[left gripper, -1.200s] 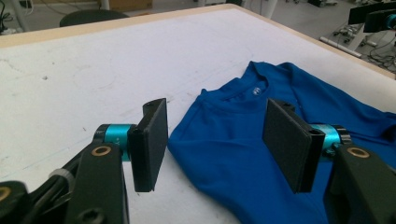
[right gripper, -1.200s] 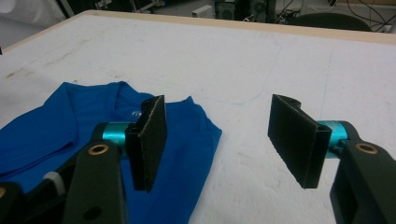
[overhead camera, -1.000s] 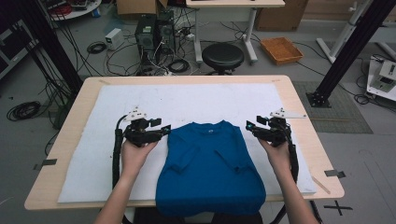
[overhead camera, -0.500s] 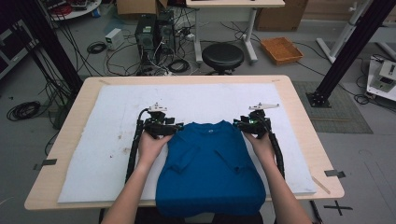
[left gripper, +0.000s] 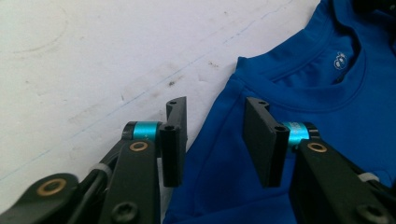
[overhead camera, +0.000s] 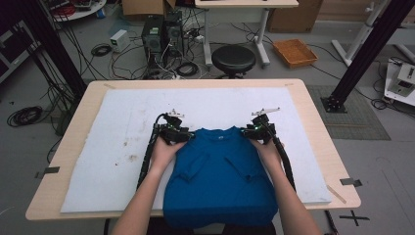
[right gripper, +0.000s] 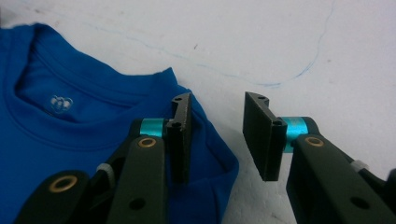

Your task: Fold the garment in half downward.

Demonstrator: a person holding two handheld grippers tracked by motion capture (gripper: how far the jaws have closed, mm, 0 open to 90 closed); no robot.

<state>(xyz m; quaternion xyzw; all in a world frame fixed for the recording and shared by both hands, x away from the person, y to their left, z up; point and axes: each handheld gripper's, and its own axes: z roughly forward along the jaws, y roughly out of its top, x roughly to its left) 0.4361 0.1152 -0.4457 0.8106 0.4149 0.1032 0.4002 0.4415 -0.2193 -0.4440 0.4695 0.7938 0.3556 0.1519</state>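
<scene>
A blue T-shirt (overhead camera: 220,171) lies folded on the white mat, collar toward the far side, sleeves tucked in. My left gripper (overhead camera: 182,134) stands open at the shirt's left shoulder; in the left gripper view (left gripper: 215,140) its jaws straddle the shoulder edge of the shirt (left gripper: 299,84), one over the mat and one over the cloth. My right gripper (overhead camera: 254,131) is open at the right shoulder; in the right gripper view (right gripper: 217,137) the shirt's shoulder corner (right gripper: 93,121) lies under the left jaw, with bare mat between the jaws.
The white mat (overhead camera: 122,132) covers most of the wooden table (overhead camera: 313,98), with stains at its left. Cables trail from both grippers along the person's forearms (overhead camera: 147,196). A stool (overhead camera: 233,58) and floor cables lie beyond the table's far edge.
Both grippers have moved inward from either side of the shirt and slightly away from the person, and now sit at its two shoulder corners. The shirt has not shifted.
</scene>
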